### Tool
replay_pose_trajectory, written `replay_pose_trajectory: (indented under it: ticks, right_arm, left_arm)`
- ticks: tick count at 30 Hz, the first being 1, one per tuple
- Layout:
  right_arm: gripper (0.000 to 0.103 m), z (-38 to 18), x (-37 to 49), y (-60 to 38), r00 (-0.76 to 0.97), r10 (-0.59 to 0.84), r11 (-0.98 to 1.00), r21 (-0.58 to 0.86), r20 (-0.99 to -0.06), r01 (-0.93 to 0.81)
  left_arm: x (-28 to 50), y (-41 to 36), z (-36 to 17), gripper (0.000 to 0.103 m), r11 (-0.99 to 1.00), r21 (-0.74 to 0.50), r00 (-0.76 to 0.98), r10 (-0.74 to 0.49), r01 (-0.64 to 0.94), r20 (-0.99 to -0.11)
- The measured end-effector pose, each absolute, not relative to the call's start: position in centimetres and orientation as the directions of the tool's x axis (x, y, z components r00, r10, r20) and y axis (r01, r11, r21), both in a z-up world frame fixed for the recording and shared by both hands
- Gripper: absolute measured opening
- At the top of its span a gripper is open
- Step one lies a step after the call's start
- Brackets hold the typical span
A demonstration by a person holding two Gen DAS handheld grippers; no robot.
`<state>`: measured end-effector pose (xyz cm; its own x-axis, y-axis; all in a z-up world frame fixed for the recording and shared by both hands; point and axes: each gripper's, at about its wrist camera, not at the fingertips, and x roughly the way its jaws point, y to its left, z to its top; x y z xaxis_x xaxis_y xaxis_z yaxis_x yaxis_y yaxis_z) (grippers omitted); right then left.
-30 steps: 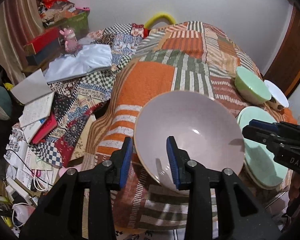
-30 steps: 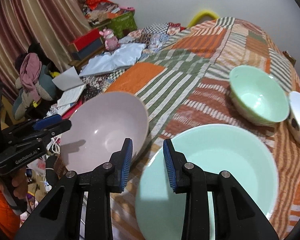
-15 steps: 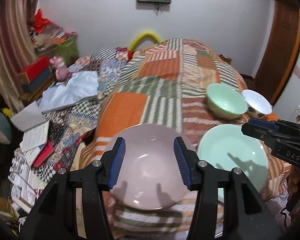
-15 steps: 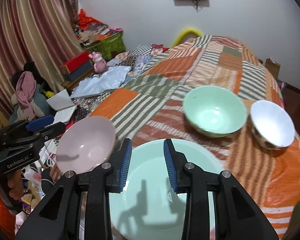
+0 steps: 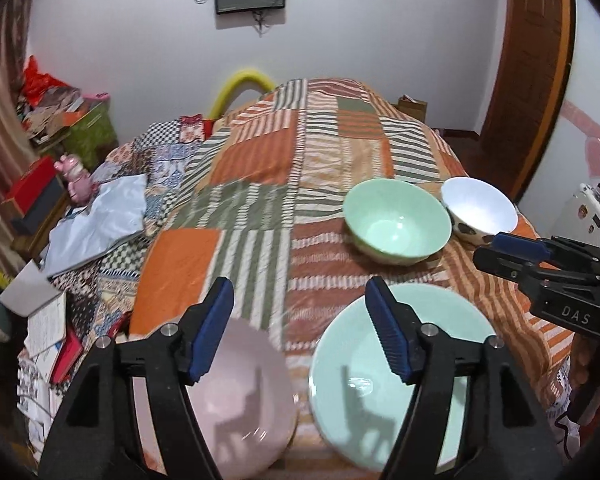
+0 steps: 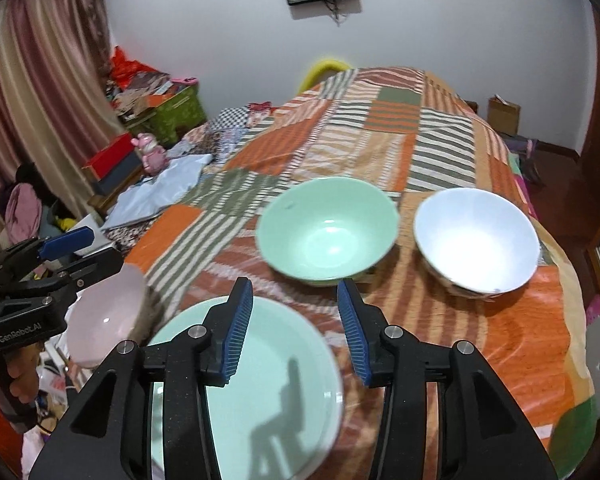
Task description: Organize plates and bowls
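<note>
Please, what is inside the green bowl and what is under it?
The green bowl looks empty inside. It stands on the striped patchwork blanket, beside the white bowl. The blanket directly beneath its base is covered, so nothing there can be checked.

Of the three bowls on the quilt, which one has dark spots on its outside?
The white bowl, rightmost, beside the green bowl. The green one and the pink bowl are plain.

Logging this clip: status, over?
Left gripper and right gripper both opening, nothing between fingers. Pink bowl and green plate down on bedspread. Green bowl, white bowl beyond, unobstructed.
</note>
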<state>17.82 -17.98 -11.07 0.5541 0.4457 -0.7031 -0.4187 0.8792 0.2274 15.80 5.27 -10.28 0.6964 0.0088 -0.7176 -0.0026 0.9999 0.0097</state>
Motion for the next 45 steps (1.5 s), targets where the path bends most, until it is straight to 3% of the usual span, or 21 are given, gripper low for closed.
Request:
replay_pose_trajectory:
  ticks: [12, 26, 31, 45]
  right_arm:
    - [0.040, -13.8, 21.6, -19.4, 0.520, 0.408, 0.904, 0.250, -0.750, -0.348]
    - [0.040, -16.8, 24.8, -18.6, 0.460, 0.397, 0.909, 0.273, -0.794, -0.314]
    - [0.041, -17.3, 25.4, -18.4, 0.442, 0.412, 0.904, 0.298, -0.797, -0.305]
    - [0.036, -17.8, 26.0, -18.0, 0.445, 0.407, 0.907, 0.294, -0.797, -0.303]
  left_arm:
    - [24.0, 3.3, -12.8, 0.073, 0.997, -0.052, 0.610, -0.071, 0.048, -0.789]
    - [30.4, 2.0, -18.1, 0.072, 0.996, -0.048, 0.525, -0.079, 0.071, -0.847]
    - [31.6, 1.3, -19.7, 0.058, 0.995, -0.049, 0.487, -0.086, 0.088, -0.869]
    - [32.3, -0.1, -21.3, 0.030, 0.984, -0.088, 0.453, -0.148, 0.152, -0.879]
